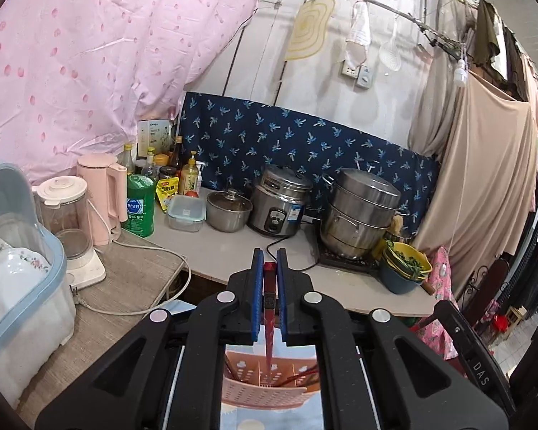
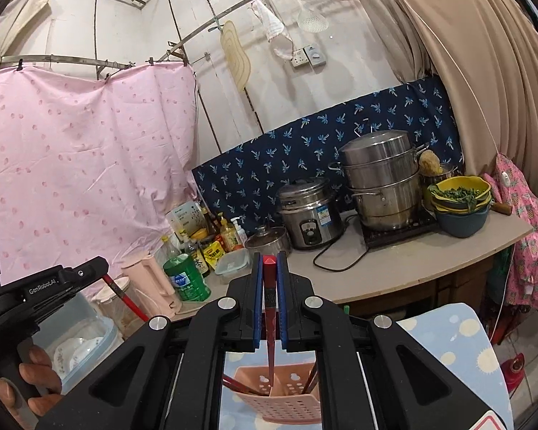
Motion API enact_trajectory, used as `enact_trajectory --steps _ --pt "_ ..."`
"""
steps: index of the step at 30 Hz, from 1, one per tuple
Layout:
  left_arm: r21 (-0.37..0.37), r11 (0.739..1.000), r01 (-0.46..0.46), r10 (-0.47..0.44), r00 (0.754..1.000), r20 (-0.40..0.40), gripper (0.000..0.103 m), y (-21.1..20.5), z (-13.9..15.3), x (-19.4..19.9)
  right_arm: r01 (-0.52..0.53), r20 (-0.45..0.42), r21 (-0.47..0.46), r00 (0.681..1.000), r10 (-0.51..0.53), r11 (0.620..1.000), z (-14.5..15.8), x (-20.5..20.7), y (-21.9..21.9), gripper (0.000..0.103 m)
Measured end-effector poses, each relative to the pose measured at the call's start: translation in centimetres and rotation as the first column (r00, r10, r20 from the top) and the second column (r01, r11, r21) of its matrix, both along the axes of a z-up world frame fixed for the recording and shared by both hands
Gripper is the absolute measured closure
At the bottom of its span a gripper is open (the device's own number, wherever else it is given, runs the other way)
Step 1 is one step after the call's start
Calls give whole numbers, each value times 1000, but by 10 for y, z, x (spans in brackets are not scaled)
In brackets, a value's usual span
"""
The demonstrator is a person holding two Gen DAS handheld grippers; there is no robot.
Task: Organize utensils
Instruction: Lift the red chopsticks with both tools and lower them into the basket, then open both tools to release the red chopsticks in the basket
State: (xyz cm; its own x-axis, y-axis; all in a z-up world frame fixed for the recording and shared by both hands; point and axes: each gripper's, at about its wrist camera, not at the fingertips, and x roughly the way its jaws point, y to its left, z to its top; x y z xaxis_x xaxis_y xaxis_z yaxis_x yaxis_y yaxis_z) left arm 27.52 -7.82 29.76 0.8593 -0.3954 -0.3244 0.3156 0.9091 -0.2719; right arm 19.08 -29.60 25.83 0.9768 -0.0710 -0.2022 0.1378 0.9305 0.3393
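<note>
My left gripper [image 1: 269, 256] is shut on a red chopstick [image 1: 269, 304] that hangs down into a pink perforated utensil holder [image 1: 269, 387] below it. My right gripper [image 2: 269, 258] is shut on another red chopstick [image 2: 270, 311], whose tip points down into the same pink holder [image 2: 279, 397]. Other dark red chopsticks [image 2: 310, 376] lean inside the holder. The left gripper also shows at the left of the right wrist view, with its red chopstick [image 2: 123, 295] below it.
The holder stands on a blue patterned surface [image 2: 448, 344]. Behind is a counter [image 1: 233, 247] with a rice cooker [image 1: 279, 200], a steamer pot [image 1: 358, 211], a small lidded pot [image 1: 229, 209], bottles, a pink kettle [image 1: 104, 193], a blender [image 1: 66, 215] and a dish bin [image 1: 18, 268].
</note>
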Motion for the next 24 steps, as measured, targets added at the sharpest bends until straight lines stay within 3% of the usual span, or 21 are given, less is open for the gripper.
enact_trajectory --steps 13,24 --pt "70 997 -22 30 994 -103 96 -14 -65 47 6 -144 49 990 1 999 -67 53 -13 96" --pt "91 996 -15 27 990 -138 95 -17 -78 47 -8 -195 52 981 18 999 -85 58 -9 93"
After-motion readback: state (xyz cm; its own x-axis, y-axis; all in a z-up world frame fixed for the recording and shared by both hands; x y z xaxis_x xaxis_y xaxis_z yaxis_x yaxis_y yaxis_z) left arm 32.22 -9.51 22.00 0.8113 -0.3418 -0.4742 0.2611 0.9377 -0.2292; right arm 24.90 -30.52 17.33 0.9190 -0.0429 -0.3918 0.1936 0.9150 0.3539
